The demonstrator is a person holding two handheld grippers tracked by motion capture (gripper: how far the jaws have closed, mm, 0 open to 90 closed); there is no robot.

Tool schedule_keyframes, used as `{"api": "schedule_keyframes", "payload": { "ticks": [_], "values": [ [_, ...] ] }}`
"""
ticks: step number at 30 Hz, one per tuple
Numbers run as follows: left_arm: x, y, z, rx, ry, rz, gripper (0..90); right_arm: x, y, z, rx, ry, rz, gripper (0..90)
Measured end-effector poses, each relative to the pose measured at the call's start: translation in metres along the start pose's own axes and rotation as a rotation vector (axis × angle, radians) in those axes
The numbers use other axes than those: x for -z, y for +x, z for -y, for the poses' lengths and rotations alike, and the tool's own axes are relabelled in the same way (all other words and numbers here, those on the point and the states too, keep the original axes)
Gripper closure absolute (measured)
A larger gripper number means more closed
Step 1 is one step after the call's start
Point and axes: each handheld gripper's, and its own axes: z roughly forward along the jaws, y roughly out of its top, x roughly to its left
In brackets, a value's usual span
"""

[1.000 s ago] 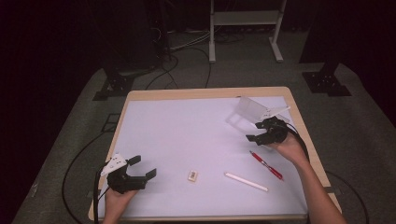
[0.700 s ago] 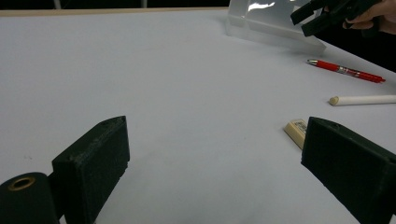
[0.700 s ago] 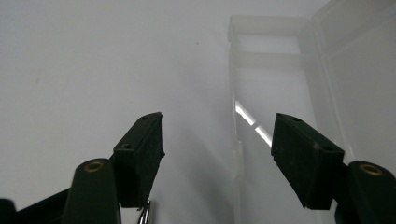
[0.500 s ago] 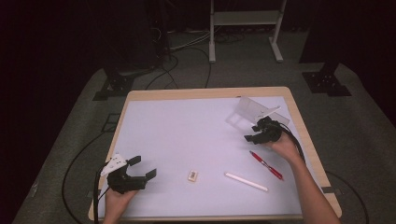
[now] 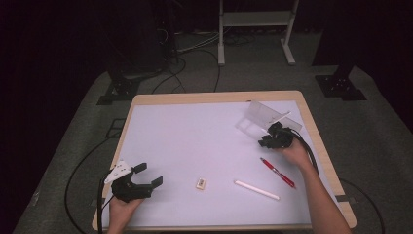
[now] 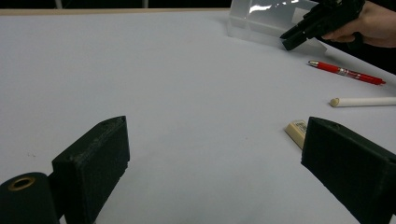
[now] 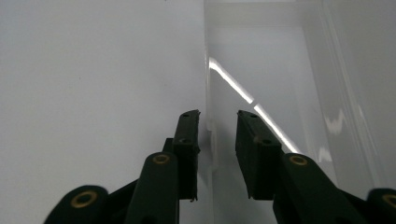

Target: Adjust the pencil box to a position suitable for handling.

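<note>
A clear, glossy plastic box [image 5: 260, 118] sits on the white table [image 5: 195, 141]. At 5 o'clock from it lies a red pen [image 5: 277, 172], then a white stick [image 5: 257, 190] and a cream eraser [image 5: 200, 183]. Both grippers are black.

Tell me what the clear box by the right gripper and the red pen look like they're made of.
The clear box looks like thin transparent plastic: the white table shows through its walls, and bright glare streaks run along them. The red pen seems to be glossy plastic with a silvery, perhaps metal, tip, though that is too small to be sure.
</note>
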Motion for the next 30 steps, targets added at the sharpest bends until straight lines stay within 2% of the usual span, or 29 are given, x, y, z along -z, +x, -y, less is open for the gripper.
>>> {"api": "schedule_keyframes", "payload": {
  "ticks": [4,8,17,24,29,30],
  "values": [
    [0.0,0.0,0.0,0.0,0.001,0.001,7.3,0.0,0.001,0.0,0.021,0.002,0.014,75.2],
    [0.0,0.0,0.0,0.004,-0.001,0.002,7.3,-0.001,0.003,-0.001,0.039,-0.002,-0.001,84.4],
    [0.0,0.001,0.0,0.007,-0.007,0.002,7.3,0.001,0.005,-0.001,0.086,-0.005,0.021,85.6],
    [0.0,0.002,0.0,0.011,-0.009,0.001,7.3,0.007,0.01,-0.006,0.121,-0.033,0.028,85.5],
    [0.0,0.001,0.0,0.01,-0.01,0.001,7.3,0.014,0.018,-0.011,0.149,-0.06,0.014,85.5],
    [0.0,0.001,0.0,0.011,-0.01,0.001,7.3,0.017,0.022,-0.012,0.169,-0.073,0.0,85.6]
  ]
}}
